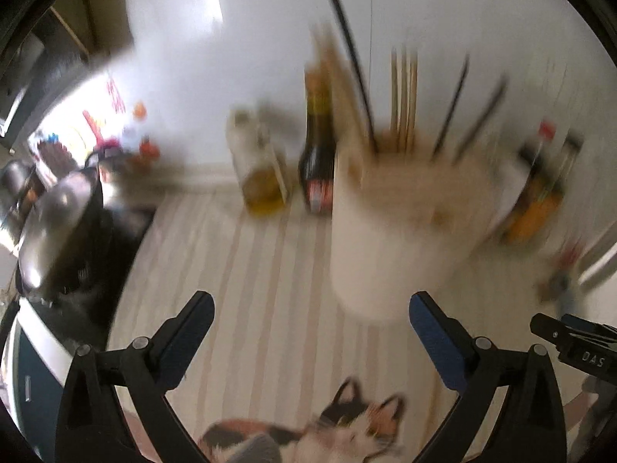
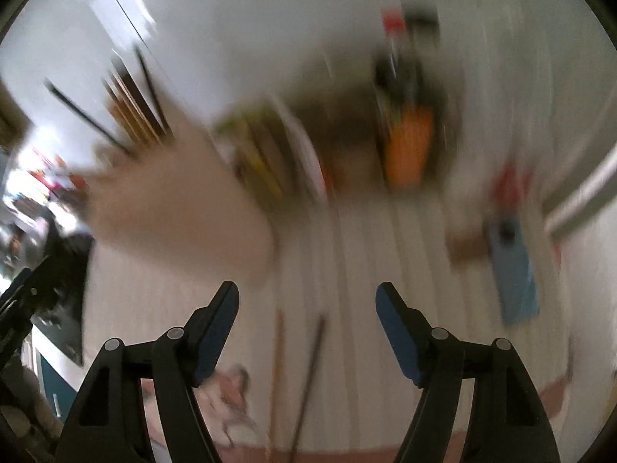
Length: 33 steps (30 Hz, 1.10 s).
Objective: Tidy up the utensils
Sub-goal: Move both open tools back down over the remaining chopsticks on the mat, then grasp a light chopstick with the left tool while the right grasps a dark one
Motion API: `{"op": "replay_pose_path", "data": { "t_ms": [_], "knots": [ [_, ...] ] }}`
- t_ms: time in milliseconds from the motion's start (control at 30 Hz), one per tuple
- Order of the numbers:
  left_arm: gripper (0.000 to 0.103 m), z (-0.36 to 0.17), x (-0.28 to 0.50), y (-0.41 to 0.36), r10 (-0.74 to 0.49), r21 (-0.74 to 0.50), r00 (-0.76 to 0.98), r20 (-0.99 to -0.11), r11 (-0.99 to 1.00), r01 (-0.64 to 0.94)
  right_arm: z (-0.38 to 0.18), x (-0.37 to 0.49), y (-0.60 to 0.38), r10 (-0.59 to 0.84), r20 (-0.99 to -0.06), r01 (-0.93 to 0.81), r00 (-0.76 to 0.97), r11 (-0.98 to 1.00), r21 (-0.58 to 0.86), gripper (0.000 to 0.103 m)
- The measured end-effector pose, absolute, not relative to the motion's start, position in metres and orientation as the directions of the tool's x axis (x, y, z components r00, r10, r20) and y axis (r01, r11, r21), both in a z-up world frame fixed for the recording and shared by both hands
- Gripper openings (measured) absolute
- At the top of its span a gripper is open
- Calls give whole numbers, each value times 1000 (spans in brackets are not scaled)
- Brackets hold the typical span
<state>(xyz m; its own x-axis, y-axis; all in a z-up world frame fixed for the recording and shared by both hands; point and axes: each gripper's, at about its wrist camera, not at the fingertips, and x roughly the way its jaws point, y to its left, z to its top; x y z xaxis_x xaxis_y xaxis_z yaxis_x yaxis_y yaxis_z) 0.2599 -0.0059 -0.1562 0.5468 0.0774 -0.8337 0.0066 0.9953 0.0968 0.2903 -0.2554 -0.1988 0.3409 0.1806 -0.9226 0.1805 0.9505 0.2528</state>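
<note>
Two chopsticks [image 2: 297, 382] on mat, thin, blurry

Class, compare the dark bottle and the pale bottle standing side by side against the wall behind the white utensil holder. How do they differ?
1. The dark bottle is taller and slimmer; the pale bottle is shorter and squarer.
2. The dark bottle looks near-black top to bottom; the pale bottle is see-through with yellowish liquid only near its base.
3. The dark bottle stands nearer the utensil holder.
Both stand upright on the striped surface; blur hides the labels.
</note>
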Motion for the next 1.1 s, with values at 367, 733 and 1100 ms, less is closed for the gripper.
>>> {"op": "replay_pose_path", "data": {
  "t_ms": [367,733,1100],
  "knots": [
    [103,-286,239,-5,162,177,292,-943,984,25,-339,258,-223,215,-975,244,61,944,223,55],
    [103,-298,224,-36,145,182,281,-949,977,110,-350,243,-204,63,-996,108,66,992,70,6],
    [87,-311,225,-132,21,92,221,-975,944,316,-360,215,-287,40,-999,180,2,983,40,6]
  ]
}}
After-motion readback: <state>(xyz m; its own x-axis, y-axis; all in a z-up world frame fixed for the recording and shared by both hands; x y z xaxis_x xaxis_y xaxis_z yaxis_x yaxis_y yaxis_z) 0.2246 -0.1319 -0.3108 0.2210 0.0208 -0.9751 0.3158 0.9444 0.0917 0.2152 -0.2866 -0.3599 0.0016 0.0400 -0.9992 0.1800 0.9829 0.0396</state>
